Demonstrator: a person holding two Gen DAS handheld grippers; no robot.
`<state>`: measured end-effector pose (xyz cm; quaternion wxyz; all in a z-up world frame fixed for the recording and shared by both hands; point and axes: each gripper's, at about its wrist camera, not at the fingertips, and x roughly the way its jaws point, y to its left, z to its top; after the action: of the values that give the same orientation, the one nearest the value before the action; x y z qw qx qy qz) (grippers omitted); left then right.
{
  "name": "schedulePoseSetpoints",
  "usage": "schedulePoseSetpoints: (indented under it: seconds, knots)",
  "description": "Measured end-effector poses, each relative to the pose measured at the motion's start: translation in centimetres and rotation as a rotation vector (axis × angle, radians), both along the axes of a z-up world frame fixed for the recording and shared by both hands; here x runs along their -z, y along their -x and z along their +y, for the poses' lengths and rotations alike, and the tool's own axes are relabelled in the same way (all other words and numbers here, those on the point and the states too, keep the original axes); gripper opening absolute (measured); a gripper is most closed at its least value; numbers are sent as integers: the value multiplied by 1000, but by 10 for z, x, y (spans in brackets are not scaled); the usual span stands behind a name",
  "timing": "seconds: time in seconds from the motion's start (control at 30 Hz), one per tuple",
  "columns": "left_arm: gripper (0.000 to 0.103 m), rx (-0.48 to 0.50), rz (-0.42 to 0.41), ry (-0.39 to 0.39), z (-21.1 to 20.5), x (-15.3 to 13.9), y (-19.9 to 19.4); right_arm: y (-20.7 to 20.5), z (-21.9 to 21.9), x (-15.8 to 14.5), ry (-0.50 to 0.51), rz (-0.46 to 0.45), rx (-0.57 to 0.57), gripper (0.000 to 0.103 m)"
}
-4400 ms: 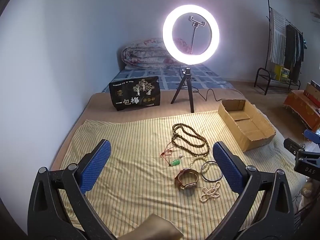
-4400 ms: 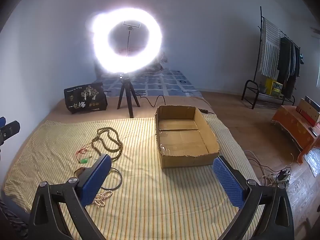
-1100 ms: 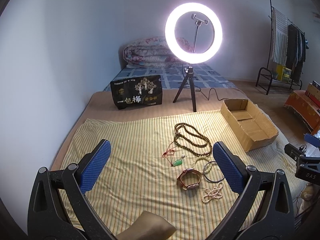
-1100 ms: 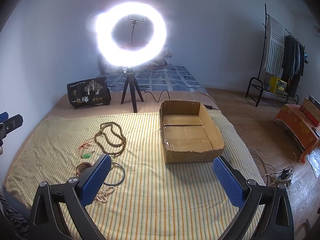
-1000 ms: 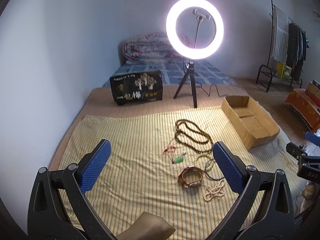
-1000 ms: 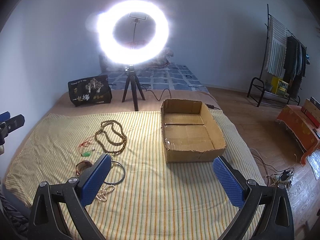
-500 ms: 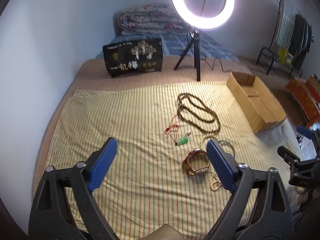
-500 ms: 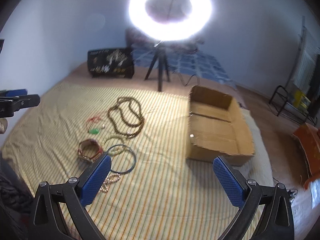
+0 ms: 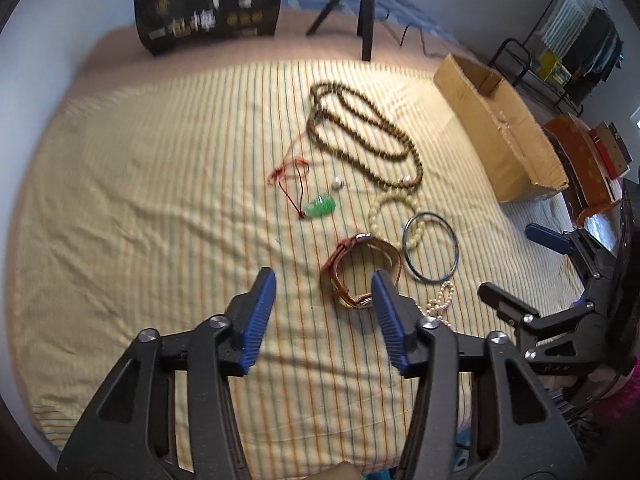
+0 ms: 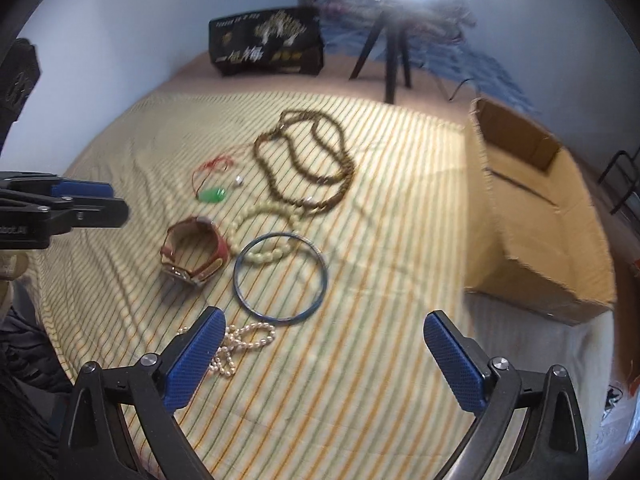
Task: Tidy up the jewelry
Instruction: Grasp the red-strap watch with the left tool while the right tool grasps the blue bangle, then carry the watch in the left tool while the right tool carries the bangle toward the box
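Both grippers have dipped toward the striped cloth [image 9: 160, 184], your left gripper [image 9: 323, 312] having just been narrowing on nothing, right gripper [image 10: 320, 356] spread wide and empty; all jewelry, brown watch [image 9: 360, 272] included, lies left of the empty cardboard box [image 10: 532, 208], so sorting is unstarted.

We read text in two places. The black bag [image 10: 267, 42] standing at the far edge of the bed bears large pale characters, "一包梅", on its front; the fine line of lettering along its top is too blurred for us to read. The left gripper's [image 10: 86, 204] black body shows white letters cut off at the frame edge, ending "obot.AI".
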<state>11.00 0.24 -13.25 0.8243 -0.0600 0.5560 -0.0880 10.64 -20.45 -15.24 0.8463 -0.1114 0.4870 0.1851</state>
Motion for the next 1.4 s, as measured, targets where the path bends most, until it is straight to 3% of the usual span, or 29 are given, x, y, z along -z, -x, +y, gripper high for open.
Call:
schedulePoseSetpoints:
  seconds: [0.43, 0.83, 1.0, 1.4]
  knots:
    - [30, -17, 119, 48, -3, 36, -25, -29, 17, 34, -15, 98, -53, 93]
    - [17, -6, 137, 18, -16, 57, -42, -32, 30, 43, 14, 125, -85, 84]
    - [11, -1, 137, -1, -25, 64, -49, -32, 28, 41, 14, 123, -82, 71]
    - [9, -10, 98, -3, -20, 52, -41, -32, 24, 34, 2, 99, -75, 71]
